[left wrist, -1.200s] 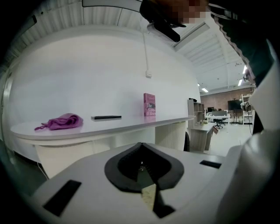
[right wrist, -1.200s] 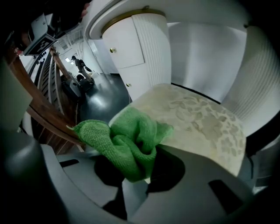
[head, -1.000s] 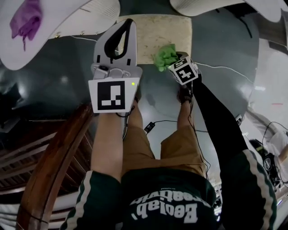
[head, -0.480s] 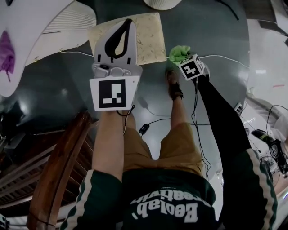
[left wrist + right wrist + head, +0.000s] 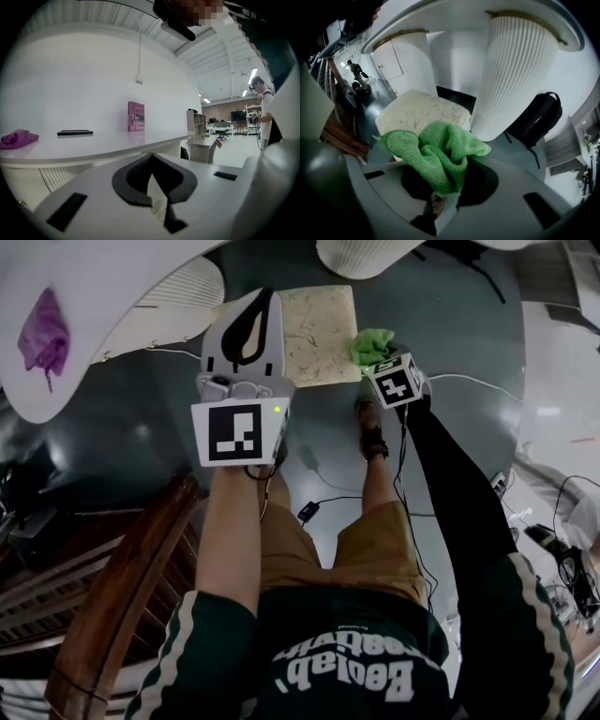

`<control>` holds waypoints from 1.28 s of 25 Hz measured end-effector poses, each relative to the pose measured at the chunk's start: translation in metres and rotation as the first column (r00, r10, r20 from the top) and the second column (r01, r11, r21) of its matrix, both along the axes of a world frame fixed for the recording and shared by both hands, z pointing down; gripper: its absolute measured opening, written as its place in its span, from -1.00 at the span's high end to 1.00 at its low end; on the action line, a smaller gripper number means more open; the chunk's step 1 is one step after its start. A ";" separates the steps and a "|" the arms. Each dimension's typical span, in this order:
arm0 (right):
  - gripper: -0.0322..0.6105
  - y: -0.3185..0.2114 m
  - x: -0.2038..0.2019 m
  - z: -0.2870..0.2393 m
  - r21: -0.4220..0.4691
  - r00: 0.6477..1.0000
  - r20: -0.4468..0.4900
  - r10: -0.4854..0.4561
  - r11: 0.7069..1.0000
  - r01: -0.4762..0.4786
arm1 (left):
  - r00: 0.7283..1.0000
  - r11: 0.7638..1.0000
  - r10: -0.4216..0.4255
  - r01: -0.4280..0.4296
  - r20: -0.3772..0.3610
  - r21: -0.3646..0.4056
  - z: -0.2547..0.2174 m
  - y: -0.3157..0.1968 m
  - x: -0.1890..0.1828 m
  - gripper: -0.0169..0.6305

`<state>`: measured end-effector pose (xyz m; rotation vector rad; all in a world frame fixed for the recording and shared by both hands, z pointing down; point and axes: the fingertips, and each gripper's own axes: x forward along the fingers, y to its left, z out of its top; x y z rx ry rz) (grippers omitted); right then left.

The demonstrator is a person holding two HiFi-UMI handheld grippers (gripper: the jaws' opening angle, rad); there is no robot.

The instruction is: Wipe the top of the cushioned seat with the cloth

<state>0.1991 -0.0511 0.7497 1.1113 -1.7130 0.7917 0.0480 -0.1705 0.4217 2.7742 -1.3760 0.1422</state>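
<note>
The cream cushioned seat (image 5: 319,334) stands on the dark floor ahead of my feet; in the right gripper view its top (image 5: 417,112) shows beyond the jaws. My right gripper (image 5: 380,352) is shut on a green cloth (image 5: 372,343), bunched at the seat's right edge. That cloth (image 5: 436,152) spills out over the right gripper (image 5: 440,192). My left gripper (image 5: 251,320) hangs above the seat's left side, held high. The left gripper (image 5: 152,180) is shut with nothing in it.
A white curved table (image 5: 112,296) with a purple cloth (image 5: 42,329) lies at the left. Ribbed white pedestals (image 5: 515,75) stand behind the seat, with a black backpack (image 5: 534,117) beside one. Cables (image 5: 328,493) cross the floor. A wooden rail (image 5: 122,596) runs at lower left.
The cloth and my right gripper swung off the seat to the right, then came back to its right edge. The left gripper stayed raised over the seat's left side.
</note>
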 end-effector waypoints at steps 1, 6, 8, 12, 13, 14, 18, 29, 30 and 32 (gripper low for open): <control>0.62 -0.014 -0.002 -0.014 0.033 1.000 0.003 0.001 0.999 -0.001 | 1.000 1.000 -0.009 0.009 -0.006 0.013 -0.010 -0.003 -0.005 0.90; 0.62 -0.065 -0.019 -0.100 0.174 0.999 0.034 0.020 0.984 -0.026 | 0.999 0.998 -0.044 0.043 0.019 0.047 -0.066 -0.008 -0.033 0.90; 0.62 -0.095 -0.027 -0.146 0.261 0.998 0.053 0.017 0.965 -0.030 | 0.997 0.995 -0.065 0.062 0.036 0.075 -0.094 -0.017 -0.043 0.90; 0.62 -0.129 -0.041 -0.243 0.415 0.997 0.079 0.004 0.909 -0.036 | 0.994 0.988 -0.102 0.096 0.050 0.118 -0.150 -0.026 -0.060 0.90; 0.62 -0.132 -0.043 -0.267 0.450 0.997 0.082 0.001 0.892 -0.038 | 0.993 0.987 -0.109 0.102 0.047 0.124 -0.163 -0.026 -0.063 0.90; 0.62 -0.135 -0.045 -0.291 0.483 0.996 0.085 0.003 0.874 -0.044 | 0.993 0.986 -0.111 0.105 0.039 0.132 -0.176 -0.025 -0.066 0.90; 0.62 -0.140 -0.052 -0.385 0.605 0.992 0.121 0.016 0.791 -0.087 | 0.991 0.980 -0.127 0.119 0.041 0.162 -0.217 -0.017 -0.076 0.90; 0.61 -0.117 -0.063 -0.581 0.828 0.978 0.199 -0.066 0.545 -0.132 | 0.984 0.957 -0.169 0.151 0.055 0.246 -0.311 0.013 -0.098 0.90; 0.61 -0.113 -0.062 -0.591 0.838 0.977 0.202 -0.066 0.527 -0.138 | 0.984 0.956 -0.172 0.156 0.045 0.249 -0.317 0.017 -0.102 0.90; 0.61 -0.102 -0.063 -0.610 0.858 0.975 0.210 -0.071 0.491 -0.149 | 0.984 0.953 -0.176 0.164 0.024 0.255 -0.328 0.025 -0.107 0.90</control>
